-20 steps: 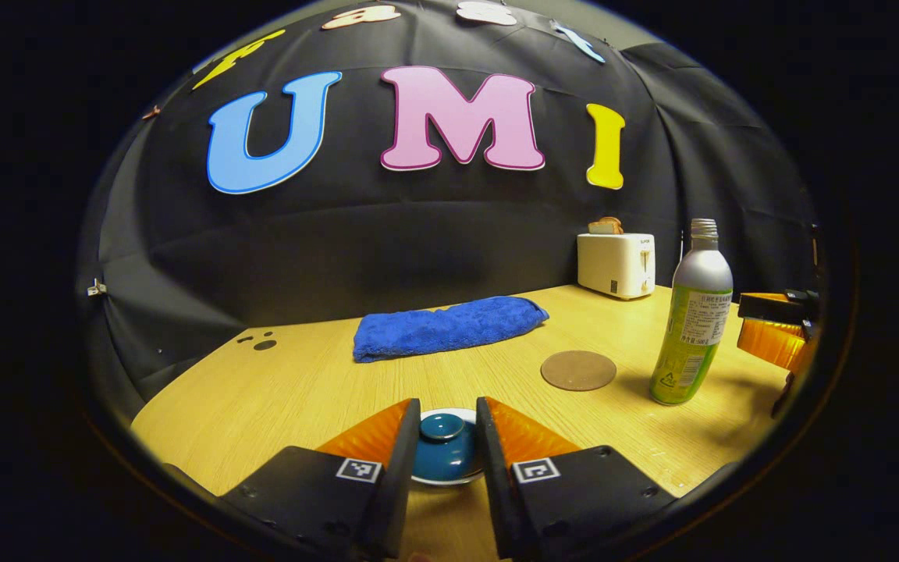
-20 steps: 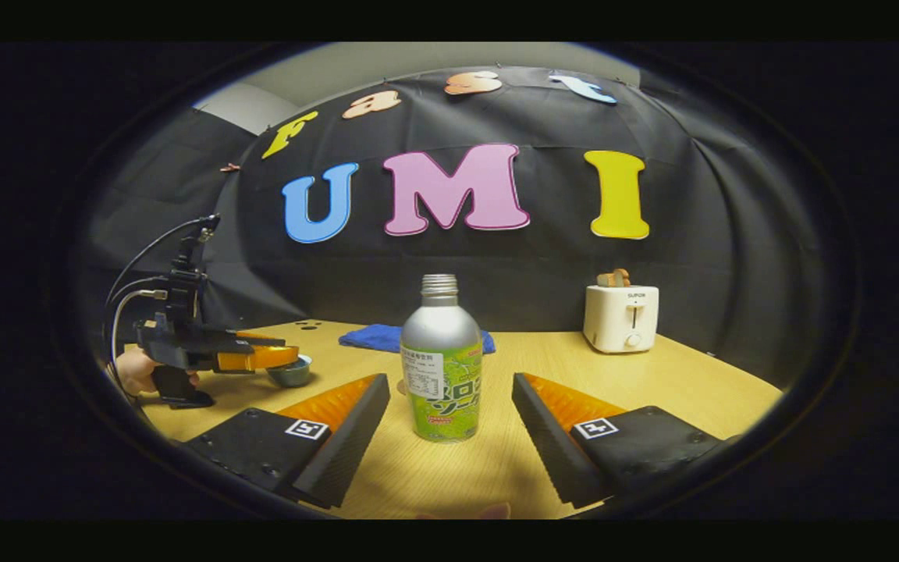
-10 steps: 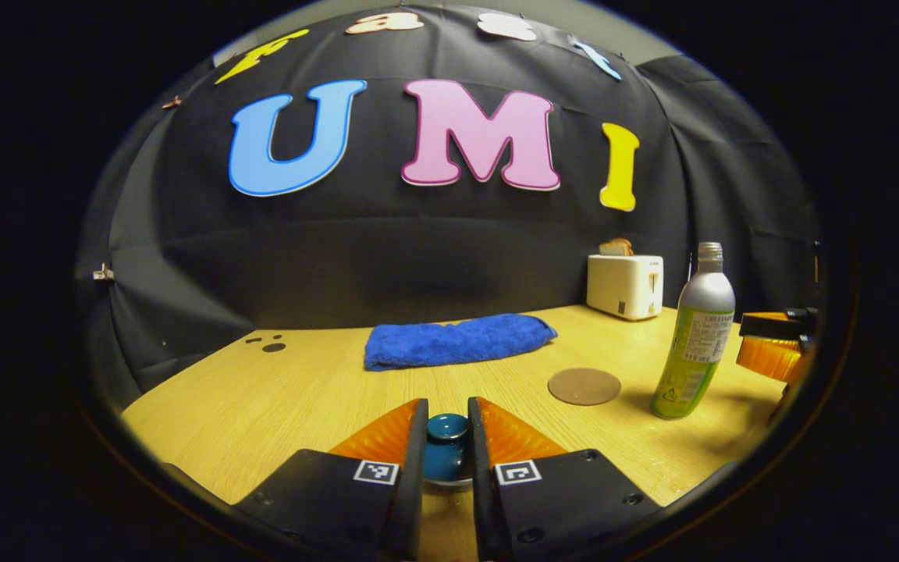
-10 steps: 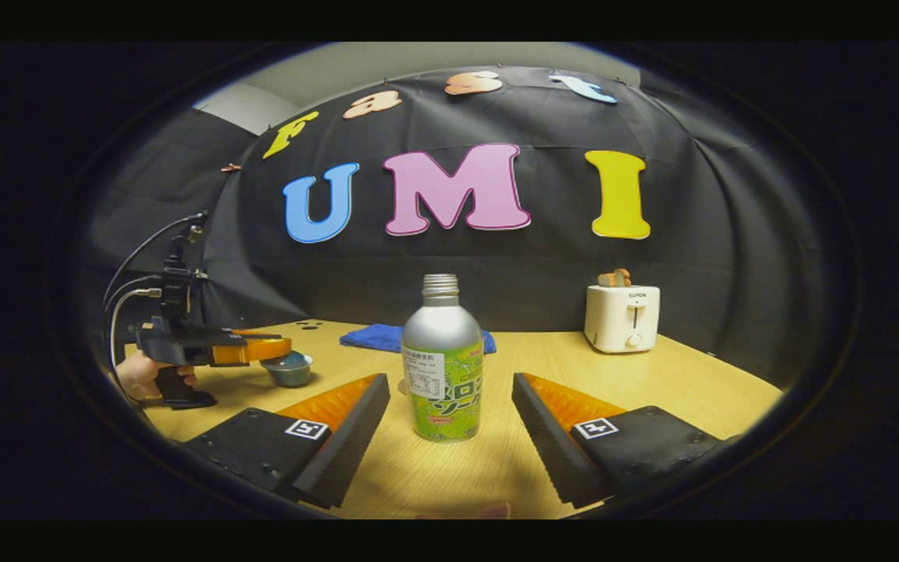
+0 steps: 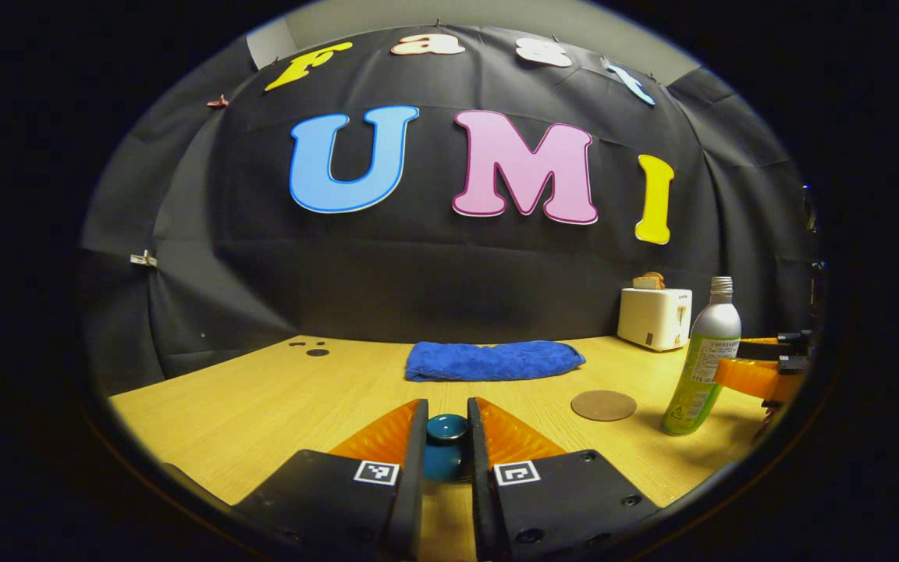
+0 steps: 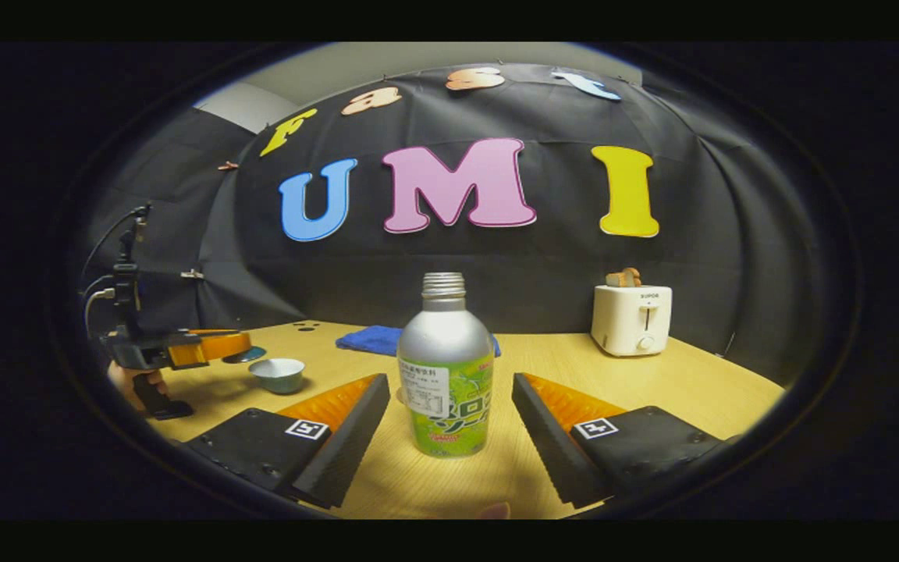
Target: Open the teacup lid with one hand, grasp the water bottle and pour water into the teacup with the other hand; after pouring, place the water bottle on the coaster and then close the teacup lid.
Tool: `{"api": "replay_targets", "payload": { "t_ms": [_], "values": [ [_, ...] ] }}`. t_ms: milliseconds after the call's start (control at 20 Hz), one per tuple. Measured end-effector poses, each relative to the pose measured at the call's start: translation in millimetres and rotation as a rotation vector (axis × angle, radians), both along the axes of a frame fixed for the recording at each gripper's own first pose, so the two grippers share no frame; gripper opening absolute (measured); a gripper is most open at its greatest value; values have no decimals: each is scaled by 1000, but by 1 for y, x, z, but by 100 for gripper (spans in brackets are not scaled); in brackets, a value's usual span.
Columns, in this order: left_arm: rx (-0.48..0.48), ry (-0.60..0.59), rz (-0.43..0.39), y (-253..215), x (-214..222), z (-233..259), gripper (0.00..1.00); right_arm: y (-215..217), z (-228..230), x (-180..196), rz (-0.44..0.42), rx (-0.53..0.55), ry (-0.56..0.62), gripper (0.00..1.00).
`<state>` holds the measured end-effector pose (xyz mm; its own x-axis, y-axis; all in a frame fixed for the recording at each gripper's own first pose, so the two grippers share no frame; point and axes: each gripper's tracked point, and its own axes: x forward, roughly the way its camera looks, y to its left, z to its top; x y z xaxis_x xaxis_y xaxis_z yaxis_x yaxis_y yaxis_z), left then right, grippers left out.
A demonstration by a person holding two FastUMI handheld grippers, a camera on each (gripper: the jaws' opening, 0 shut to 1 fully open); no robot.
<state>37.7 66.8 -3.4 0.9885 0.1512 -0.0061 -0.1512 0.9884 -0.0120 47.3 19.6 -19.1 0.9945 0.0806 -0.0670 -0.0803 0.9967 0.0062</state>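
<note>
The lid (image 5: 447,446) has come up off the teacup since a second ago. In the left gripper view, the left claw (image 5: 447,437) is clenched on its knob; the coaster (image 5: 604,405) lies just left of the water bottle (image 5: 701,363).

In the right gripper view, the right claw (image 6: 449,417) stands released, flanking the bottle without touching. Well left of the bottle, the uncovered teacup (image 6: 278,374) sits on the tabletop (image 6: 699,390).

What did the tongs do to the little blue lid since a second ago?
The left tongs closed on the lid and lifted it off the cup, which now sits open on the table. The right tongs moved a bit closer to the bottle but stay open around it, not touching. Bottle, coaster, towel and toaster stayed put.
</note>
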Motion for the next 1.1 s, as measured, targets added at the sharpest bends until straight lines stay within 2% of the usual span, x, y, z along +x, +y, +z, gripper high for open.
{"api": "replay_targets", "payload": {
  "t_ms": [250, 400, 500, 600, 700, 900, 1100],
  "values": [
    [10, 1, 86, 19, -17, -2, 30, 5, -3, 19, -13, -1, 4, 98],
    [10, 2, 97, 22, -18, -2, 30, 11, -5, 28, -16, -4, 12, 98],
    [10, 3, 90, 22, -18, -2, 30, 13, -5, 28, -5, -8, 11, 82],
    [10, 2, 91, 23, -18, -2, 30, 19, -4, 26, 5, -16, 9, 80],
    [11, 0, 89, 25, -20, -2, 30, 18, 0, 30, -8, -139, 1, 78],
    [11, 2, 120, 43, -23, -2, 30, 32, 25, 52, -26, -544, -77, 78],
    [10, 4, 153, 66, -30, -4, 30, 74, 17, 69, 94, -828, -79, 78]
  ]
}}
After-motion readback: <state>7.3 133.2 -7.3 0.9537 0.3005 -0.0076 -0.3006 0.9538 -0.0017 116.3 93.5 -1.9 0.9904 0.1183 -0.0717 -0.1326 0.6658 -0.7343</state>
